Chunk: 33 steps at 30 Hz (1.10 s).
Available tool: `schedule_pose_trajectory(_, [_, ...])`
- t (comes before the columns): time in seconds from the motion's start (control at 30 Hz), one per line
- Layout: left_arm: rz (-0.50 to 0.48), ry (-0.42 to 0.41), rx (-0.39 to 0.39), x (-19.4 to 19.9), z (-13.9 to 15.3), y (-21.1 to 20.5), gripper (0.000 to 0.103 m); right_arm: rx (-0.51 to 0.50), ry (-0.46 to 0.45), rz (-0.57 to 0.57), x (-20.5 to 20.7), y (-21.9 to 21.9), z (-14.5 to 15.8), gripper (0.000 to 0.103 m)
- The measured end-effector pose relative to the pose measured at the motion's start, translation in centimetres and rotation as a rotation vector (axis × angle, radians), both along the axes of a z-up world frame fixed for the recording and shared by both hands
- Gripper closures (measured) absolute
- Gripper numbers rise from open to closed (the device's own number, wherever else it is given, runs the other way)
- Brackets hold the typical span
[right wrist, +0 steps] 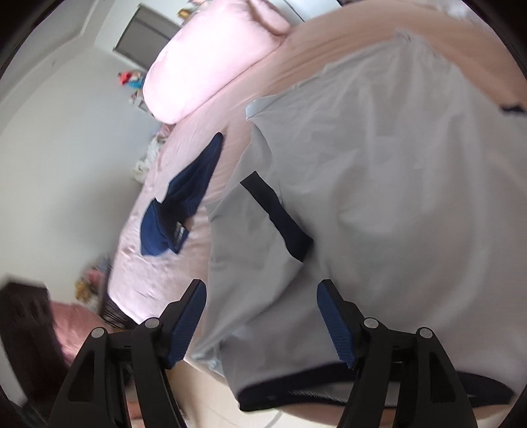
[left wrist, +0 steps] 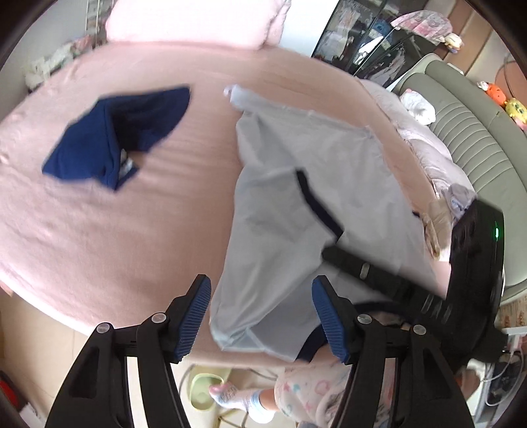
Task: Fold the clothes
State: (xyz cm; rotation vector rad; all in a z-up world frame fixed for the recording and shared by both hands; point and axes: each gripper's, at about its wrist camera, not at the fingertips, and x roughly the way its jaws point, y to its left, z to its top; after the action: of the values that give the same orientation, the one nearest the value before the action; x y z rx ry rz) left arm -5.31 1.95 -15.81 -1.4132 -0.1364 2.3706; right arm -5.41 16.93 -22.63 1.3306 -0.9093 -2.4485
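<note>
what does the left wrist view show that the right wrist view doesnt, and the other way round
Only the left wrist view shows the right hand-held gripper reaching onto the grey shirt, the grey sofa, and the person's sock beside a green slipper.

Only the right wrist view shows the white wall and the dark collar edge of the shirt.

Both show the grey shirt, the folded navy garment, the pink bed and the pink pillow. Both grippers are open.
</note>
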Motion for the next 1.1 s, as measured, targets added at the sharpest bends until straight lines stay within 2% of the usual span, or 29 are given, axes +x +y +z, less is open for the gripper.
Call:
schedule_pose_trajectory(0.07, [-0.003, 0.037, 0.004, -0.1, 1.5, 0.8, 0.041, 0.022, -0.005, -0.001, 0.5, 0.4, 0.6, 0.033])
schedule_pose_trajectory(0.17, [-0.036, 0.046, 0.019, -0.8, 3.5, 2.4, 0.041, 0.068, -0.022, -0.004, 1.4, 2.6, 1.7, 0.033])
schedule_pose_trajectory(0.27, [-0.081, 0.045, -0.013, -1.5, 5.6, 4.5, 0.041, 0.115, -0.039, -0.008, 2.4, 4.8, 2.9, 0.033])
schedule_pose_trajectory(0.47, [-0.243, 0.123, -0.061, -2.3, 8.8, 10.9, 0.041, 0.210, -0.061, -0.037, 4.3, 9.5, 5.5, 0.033])
schedule_pose_trajectory(0.57, [-0.323, 0.127, -0.035, -3.1, 8.8, 14.2, 0.041, 0.111, -0.036, -0.145, 6.0, 13.2, 6.2, 0.033])
schedule_pose_trajectory(0.63, [-0.368, 0.113, -0.019, -3.3, 8.0, 16.4, 0.041, 0.010, -0.011, -0.237, 7.5, 15.6, 5.7, 0.033])
schedule_pose_trajectory(0.8, [-0.432, 0.089, -0.052, -2.2, 5.2, 20.6, 0.041, -0.238, -0.025, -0.420, 10.3, 20.6, 1.1, 0.030])
schedule_pose_trajectory(0.9, [-0.428, 0.031, -0.035, -1.6, 3.9, 21.4, 0.041, -0.315, -0.060, -0.507, 11.4, 22.6, -1.6, 0.030])
schedule_pose_trajectory(0.97, [-0.446, 0.000, -0.030, -0.9, 3.4, 21.6, 0.041, -0.322, -0.070, -0.533, 11.7, 23.4, -2.6, 0.030])
schedule_pose_trajectory(1.07, [-0.514, 0.037, -0.113, 0.7, 2.8, 22.3, 0.041, -0.330, -0.067, -0.560, 12.0, 24.3, -3.8, 0.030])
schedule_pose_trajectory(1.1, [-0.539, 0.053, -0.148, 1.4, 2.5, 22.6, 0.041, -0.366, -0.061, -0.564, 12.0, 24.5, -4.2, 0.030])
